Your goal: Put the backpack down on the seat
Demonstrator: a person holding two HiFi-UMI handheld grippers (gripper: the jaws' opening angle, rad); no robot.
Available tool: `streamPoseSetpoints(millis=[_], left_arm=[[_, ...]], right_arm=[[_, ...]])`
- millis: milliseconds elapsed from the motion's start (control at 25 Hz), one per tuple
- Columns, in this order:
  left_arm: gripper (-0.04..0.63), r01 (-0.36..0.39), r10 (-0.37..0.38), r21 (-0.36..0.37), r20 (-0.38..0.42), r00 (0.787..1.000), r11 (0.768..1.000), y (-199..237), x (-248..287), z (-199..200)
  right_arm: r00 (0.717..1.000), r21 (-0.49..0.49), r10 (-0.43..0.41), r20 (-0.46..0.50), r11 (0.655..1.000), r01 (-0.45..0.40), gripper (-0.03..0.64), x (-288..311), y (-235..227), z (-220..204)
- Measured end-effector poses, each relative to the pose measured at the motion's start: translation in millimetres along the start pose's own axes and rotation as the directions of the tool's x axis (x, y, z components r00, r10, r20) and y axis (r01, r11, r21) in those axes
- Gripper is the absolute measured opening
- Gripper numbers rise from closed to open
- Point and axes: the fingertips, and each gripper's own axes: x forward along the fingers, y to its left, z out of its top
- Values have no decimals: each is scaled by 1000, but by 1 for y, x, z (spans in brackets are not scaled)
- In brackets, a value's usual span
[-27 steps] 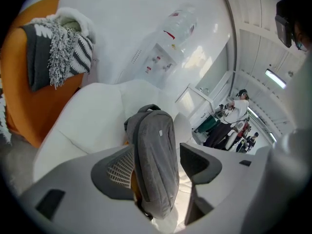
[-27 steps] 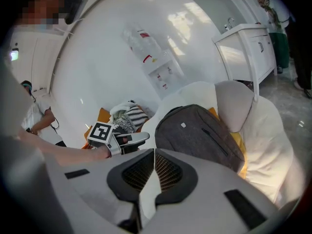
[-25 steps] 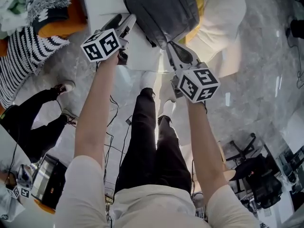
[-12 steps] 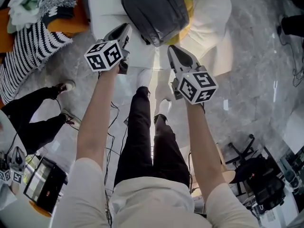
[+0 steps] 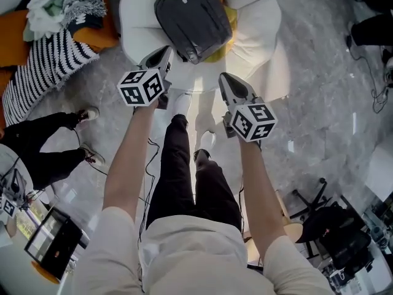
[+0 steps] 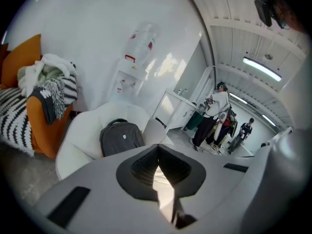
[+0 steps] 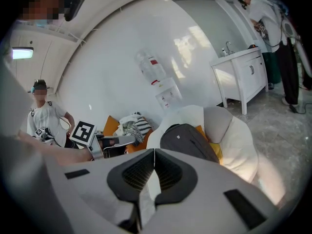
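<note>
In the head view, the grey backpack (image 5: 192, 18) lies on the white seat (image 5: 138, 17) at the top middle of the picture. A yellow cushion (image 5: 220, 29) peeks out under it. The left gripper (image 5: 166, 50) is just below and left of the backpack, not touching it. The right gripper (image 5: 225, 77) is below and right of it, apart too.

In the left gripper view, the jaws have just been closing. They are pressed together with nothing between them. The backpack (image 6: 121, 136) sits in the seat at the middle left, above the jaws.

In the right gripper view, the jaws are pressed together too, with nothing between them. The backpack (image 7: 187, 141) rests in the seat, right of the middle.
</note>
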Motion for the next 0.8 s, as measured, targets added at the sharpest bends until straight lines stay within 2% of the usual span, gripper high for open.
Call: streamPoseSetpoints(millis=[80,240,400,800], left_arm=[[18,0,0,32,-1,1000,999,-22,-13,0],[18,26,-26,41,-2,1000,999,-69,-40,5],[18,52,-51,79,-9,999,996,-114,-65,11],[18,82,-83,32,32,996,996,-182,-143,37]], right_arm=[[1000,13,0,6,1000,0,23,-20,2,0],[1000,17,-4,28,1000,4,23,-61,8,12],[998,23,-8,59,1000,6,23,-102,12,28],[996,36,-6,88,999,3,23,-190,35,48]])
